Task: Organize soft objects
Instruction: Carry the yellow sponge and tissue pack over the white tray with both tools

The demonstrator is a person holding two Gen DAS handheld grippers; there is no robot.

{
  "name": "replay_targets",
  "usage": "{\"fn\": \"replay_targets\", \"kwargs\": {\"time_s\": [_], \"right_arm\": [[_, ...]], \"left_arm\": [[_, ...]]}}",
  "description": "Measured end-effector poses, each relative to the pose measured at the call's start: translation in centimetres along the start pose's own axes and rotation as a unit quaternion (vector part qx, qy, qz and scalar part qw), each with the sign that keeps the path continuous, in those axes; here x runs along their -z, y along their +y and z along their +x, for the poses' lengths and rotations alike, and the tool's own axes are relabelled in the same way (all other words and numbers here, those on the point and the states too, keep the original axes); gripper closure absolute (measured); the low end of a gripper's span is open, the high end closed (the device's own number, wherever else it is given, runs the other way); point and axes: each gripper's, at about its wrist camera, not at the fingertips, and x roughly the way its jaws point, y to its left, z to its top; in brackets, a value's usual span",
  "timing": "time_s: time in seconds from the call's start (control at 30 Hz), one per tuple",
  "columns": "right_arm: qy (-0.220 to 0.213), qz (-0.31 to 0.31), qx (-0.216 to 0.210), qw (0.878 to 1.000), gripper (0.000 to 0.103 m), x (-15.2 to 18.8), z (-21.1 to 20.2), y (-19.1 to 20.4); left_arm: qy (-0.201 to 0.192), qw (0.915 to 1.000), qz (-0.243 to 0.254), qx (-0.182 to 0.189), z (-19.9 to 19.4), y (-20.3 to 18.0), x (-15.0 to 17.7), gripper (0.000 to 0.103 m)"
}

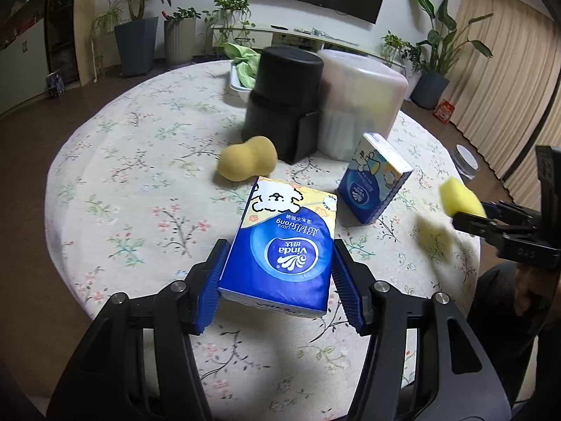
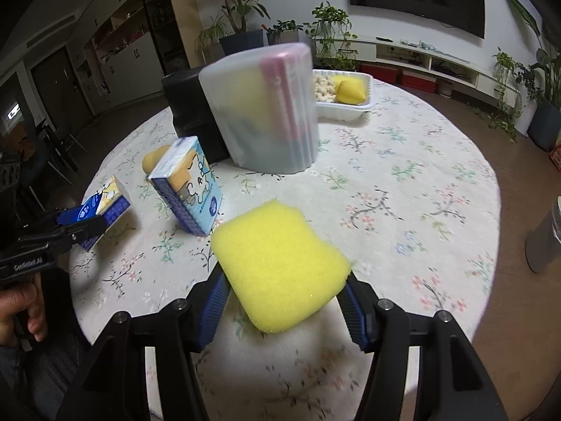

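My left gripper (image 1: 280, 245) is shut on a blue Vinda tissue pack (image 1: 280, 256), held a little above the floral round table (image 1: 140, 182). My right gripper (image 2: 285, 280) is shut on a yellow sponge (image 2: 280, 266), also lifted off the table. The left wrist view shows that sponge (image 1: 459, 198) at the far right. A second tissue pack (image 1: 375, 182) stands tilted on the table. A tan peanut-shaped sponge (image 1: 247, 158) lies near the black container (image 1: 284, 94).
A translucent lidded bin (image 2: 266, 112) stands beside the black container. One white tray (image 2: 345, 108) at the back holds a yellow sponge and pale pieces; another (image 1: 236, 86) holds green cloth. A grey cylinder (image 2: 547, 242) stands past the table's right edge.
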Motion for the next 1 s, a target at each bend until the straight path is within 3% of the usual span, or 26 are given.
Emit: {"fn": "replay_targets", "kwargs": {"time_s": [0.33,0.6,1.0], "right_arm": [[-0.014,0.018,0.027,0.999,0.042,0.4,-4.2,-2.9],[-0.031,0.042,0.066,0.996,0.041,-1.4,-6.1,-7.6],[-0.044,0.037,0.114,0.992,0.042,-9.8,-5.4,-13.8]], "left_arm": [[-0.022,0.9996,-0.013,-0.012,-2.1,2.1,-2.0,0.048],[-0.044,0.9983,-0.020,-0.031,-3.8,5.1,-5.2,0.048],[-0.062,0.9968,0.027,-0.043,-1.9,7.1,-16.5,0.048]]}}
